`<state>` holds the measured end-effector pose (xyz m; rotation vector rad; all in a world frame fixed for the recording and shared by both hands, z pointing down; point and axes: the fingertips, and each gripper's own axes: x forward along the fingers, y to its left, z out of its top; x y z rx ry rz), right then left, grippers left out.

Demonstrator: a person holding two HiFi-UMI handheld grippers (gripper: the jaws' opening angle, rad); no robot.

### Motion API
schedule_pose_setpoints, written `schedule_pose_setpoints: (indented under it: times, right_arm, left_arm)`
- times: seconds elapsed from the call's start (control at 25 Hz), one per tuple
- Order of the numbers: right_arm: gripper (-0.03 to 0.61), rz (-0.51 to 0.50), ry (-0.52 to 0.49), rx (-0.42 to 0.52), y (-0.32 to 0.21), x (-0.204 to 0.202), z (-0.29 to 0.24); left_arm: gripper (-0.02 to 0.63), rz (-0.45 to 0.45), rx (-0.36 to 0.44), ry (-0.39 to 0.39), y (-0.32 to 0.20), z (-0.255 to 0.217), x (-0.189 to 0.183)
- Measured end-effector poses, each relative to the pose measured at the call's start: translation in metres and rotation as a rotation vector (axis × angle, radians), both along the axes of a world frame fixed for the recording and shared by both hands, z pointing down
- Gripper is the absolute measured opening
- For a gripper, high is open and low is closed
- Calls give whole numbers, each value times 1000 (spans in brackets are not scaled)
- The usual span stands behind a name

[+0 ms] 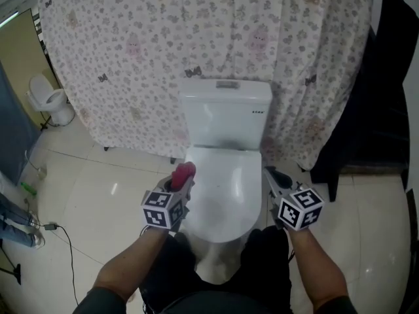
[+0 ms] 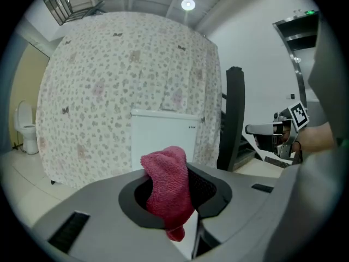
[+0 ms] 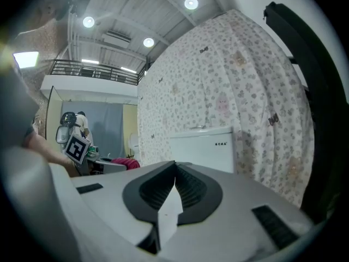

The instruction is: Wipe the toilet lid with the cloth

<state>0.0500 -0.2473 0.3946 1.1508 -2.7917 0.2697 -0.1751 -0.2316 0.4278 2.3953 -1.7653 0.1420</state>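
Note:
A white toilet stands ahead with its lid (image 1: 226, 188) down and its cistern (image 1: 226, 113) behind, against a flowered curtain. My left gripper (image 1: 180, 180) hovers over the lid's left edge, shut on a bunched red cloth (image 1: 184, 171). In the left gripper view the red cloth (image 2: 168, 192) sticks up from between the jaws and hangs down in front, with the cistern (image 2: 163, 138) beyond. My right gripper (image 1: 273, 178) is held at the lid's right edge, shut with nothing in it. The right gripper view shows its jaws together, the cistern (image 3: 203, 146) ahead and the cloth (image 3: 126, 162) at left.
The flowered curtain (image 1: 196, 44) hangs behind the toilet. A dark chair or frame (image 1: 373, 123) stands at right. A second small toilet (image 1: 49, 100) is at far left. A cable (image 1: 65, 241) and some clothing lie on the tiled floor at left.

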Motion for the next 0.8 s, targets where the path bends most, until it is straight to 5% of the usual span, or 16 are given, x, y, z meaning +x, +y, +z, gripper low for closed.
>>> schedule_pose_setpoints:
  times: [0.32,0.8]
  right_arm:
    - [6,-6,42,-106,-37,-7,70]
    - [6,-16,25,-159,-49,-6,102]
  left_arm:
    - [92,10,-203,24,-44,87,11]
    - [92,24,-444,-113,-82,186,14]
